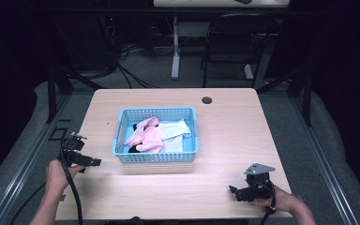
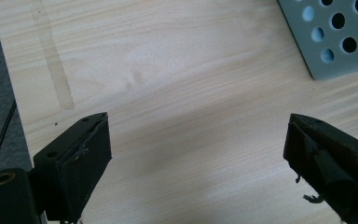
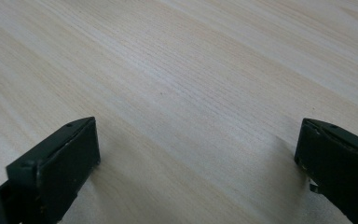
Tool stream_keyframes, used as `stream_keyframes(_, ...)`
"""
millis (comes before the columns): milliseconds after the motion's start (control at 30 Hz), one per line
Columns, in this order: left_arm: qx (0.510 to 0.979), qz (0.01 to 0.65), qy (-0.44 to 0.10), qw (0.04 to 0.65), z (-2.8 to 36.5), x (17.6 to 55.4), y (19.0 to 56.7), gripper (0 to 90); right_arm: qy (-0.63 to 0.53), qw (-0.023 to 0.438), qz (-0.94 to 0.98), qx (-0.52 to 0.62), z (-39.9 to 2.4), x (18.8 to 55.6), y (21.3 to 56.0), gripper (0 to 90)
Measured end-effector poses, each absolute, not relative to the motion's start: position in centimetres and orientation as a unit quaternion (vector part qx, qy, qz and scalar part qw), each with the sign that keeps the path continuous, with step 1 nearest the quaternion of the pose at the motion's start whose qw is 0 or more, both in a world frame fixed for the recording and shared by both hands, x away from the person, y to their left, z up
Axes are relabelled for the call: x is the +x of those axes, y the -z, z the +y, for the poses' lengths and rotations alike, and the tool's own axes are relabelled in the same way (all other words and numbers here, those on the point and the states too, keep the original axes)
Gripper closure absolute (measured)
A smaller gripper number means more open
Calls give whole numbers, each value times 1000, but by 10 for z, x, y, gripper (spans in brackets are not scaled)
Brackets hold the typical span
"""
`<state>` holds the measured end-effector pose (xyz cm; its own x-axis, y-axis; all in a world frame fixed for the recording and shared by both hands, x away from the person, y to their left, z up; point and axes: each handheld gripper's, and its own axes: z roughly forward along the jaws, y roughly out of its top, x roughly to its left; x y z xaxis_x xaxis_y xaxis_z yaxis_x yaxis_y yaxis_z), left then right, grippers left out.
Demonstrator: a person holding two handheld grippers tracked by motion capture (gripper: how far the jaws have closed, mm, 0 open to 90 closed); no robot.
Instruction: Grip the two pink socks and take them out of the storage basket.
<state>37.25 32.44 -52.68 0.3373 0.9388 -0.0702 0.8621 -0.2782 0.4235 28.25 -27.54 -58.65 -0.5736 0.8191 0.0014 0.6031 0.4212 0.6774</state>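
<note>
At the centre of the frame we see a pink cloth [image 1: 146,137] heaped in the blue basket [image 1: 157,158] on the tabletop [image 1: 234,136]. It looks soft and light; we'd pinch a raised fold. Our left hand-held gripper [image 1: 95,162] and right hand-held gripper [image 1: 233,190] gape wide, empty.

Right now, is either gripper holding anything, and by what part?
Nothing is held. The left gripper and right gripper are both open over bare table.
</note>
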Motion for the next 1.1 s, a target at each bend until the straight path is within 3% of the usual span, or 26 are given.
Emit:
stream_keyframes(500, 787, 573, -100, 207, 326, 374, 522, 53, -324, 167, 826, 429, -274, 285, 587, 0)
stream_keyframes(1100, 785, 552, -126, 252, 308, 383, 482, 8, -330, 175, 822, 429, -272, 286, 588, 0)
